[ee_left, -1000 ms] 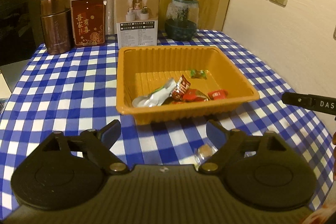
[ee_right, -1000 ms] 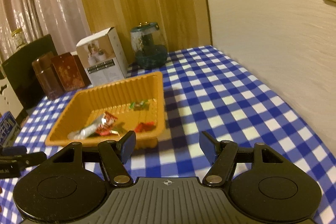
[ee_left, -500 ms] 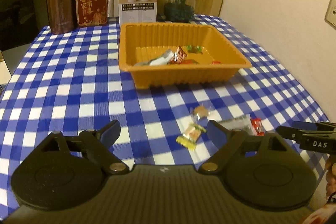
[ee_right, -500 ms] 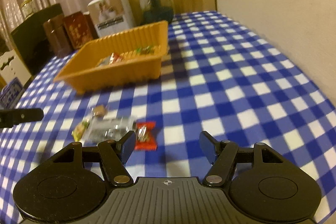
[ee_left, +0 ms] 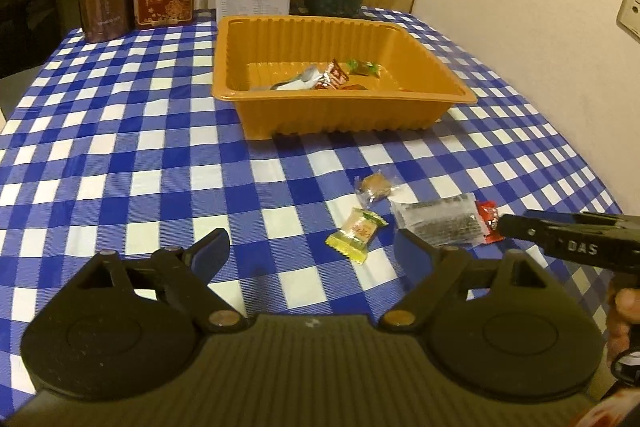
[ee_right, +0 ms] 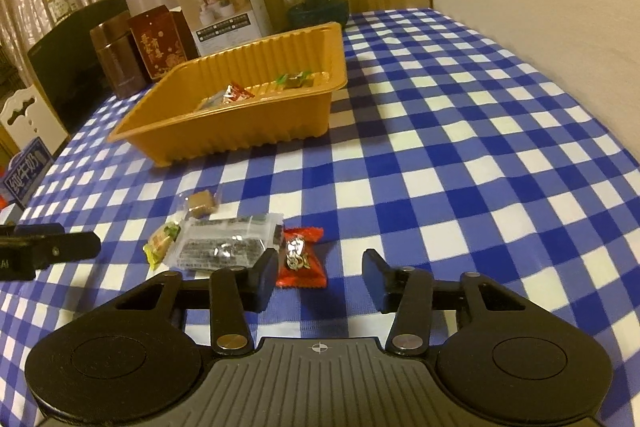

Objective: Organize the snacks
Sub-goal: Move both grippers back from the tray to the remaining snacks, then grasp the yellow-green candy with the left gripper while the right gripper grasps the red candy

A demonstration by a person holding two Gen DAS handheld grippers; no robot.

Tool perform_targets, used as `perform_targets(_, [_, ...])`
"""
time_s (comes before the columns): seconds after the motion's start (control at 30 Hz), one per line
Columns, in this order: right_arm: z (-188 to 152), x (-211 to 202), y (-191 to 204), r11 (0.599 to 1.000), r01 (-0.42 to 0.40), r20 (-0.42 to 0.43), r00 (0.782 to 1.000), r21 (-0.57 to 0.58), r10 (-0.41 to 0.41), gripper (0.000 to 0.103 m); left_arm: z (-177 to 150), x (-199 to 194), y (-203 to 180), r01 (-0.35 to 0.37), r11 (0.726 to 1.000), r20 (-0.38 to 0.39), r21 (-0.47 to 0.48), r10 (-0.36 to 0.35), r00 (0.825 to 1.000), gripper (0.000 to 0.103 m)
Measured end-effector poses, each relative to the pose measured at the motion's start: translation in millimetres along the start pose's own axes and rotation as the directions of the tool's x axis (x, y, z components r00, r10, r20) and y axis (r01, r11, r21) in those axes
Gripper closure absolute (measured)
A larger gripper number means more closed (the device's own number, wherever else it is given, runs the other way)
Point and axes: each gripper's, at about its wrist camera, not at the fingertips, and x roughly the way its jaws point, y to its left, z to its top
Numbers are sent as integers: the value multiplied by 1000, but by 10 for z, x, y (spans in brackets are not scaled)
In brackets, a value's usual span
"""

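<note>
We have dropped both grippers from the tray (ee_left: 436, 95) toward the loose snacks: right gripper (ee_right: 320, 277) closing, empty, around the red candy (ee_right: 301, 259); left gripper (ee_left: 312, 247) spread, empty.

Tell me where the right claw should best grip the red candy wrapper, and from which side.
Probably across the red candy wrapper's puffed middle, from above and the near side: it lies flat, and the clear packet crowds its left edge. The right claw is closing, not yet pinching it.

Both grippers are matte black with blue-padded fingers (ee_left: 210, 247), brass pivot screws (two apiece) and ribbed grey bodies.
</note>
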Motion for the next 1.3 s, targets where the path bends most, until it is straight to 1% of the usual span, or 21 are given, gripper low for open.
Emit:
perform_targets(0.17, [33,88,28,1000,-7,-4,1000,-6,7,62,-1,54,-46,7,1000,-7,9,-7,1000,15])
perform_targets(0.27, [29,160,68,1000,-7,-13,1000,-14,6,64,-2,99,-50,1,1000,-24,9,0,1000,17])
perform_targets(0.43, [41,221,120,999,12,-8,1000,-30,-12,67,-13,116,-56,5,1000,-27,18,-5,1000,18])
perform_targets(0.6, [43,219,109,999,31,-11,999,-19,-31,69,-20,128,-64,7,1000,-30,19,-7,1000,18])
perform_targets(0.7, [33,234,137,998,40,-19,999,-44,-41,72,-15,144,-77,13,1000,-33,24,-12,999,18])
perform_targets(0.77, [23,234,160,997,46,-21,999,-66,-47,78,-15,157,-95,18,999,-35,35,-17,999,19])
perform_targets(0.8, [21,235,162,997,46,-21,999,-67,-47,78,-13,166,-103,19,999,-36,44,-17,999,20])
perform_targets(0.83, [20,236,166,997,48,-22,999,-68,-50,80,-6,178,-110,19,998,-38,54,-17,999,22])
perform_targets(0.87, [22,234,164,997,49,-23,998,-66,-51,83,2,192,-121,23,997,-39,68,-21,999,22])
perform_targets(0.9, [23,227,154,997,49,-22,999,-58,-50,85,9,205,-133,28,996,-40,83,-25,999,22])
perform_targets(0.93, [26,213,143,998,51,-17,999,-48,-52,85,19,224,-143,33,994,-40,100,-29,999,25])
perform_targets(0.97, [33,195,132,998,54,-11,998,-41,-54,85,32,248,-152,37,992,-44,118,-32,999,29])
perform_targets(1.07, [48,158,89,998,57,-1,998,-20,-57,85,66,316,-180,56,984,-51,171,-48,998,39])
perform_targets(1.1, [54,152,81,998,56,-2,998,-13,-56,85,76,339,-196,57,979,-54,195,-47,997,40])
perform_targets(1.17, [54,147,72,999,54,-4,999,-3,-54,85,80,364,-235,57,969,-53,241,-46,998,45])
perform_targets(1.23, [50,147,65,999,53,-7,999,4,-53,85,78,387,-278,70,958,-54,278,-57,997,48])
perform_targets(1.3, [48,145,67,999,51,-8,999,13,-51,85,70,434,-321,86,948,-60,306,-71,996,54])
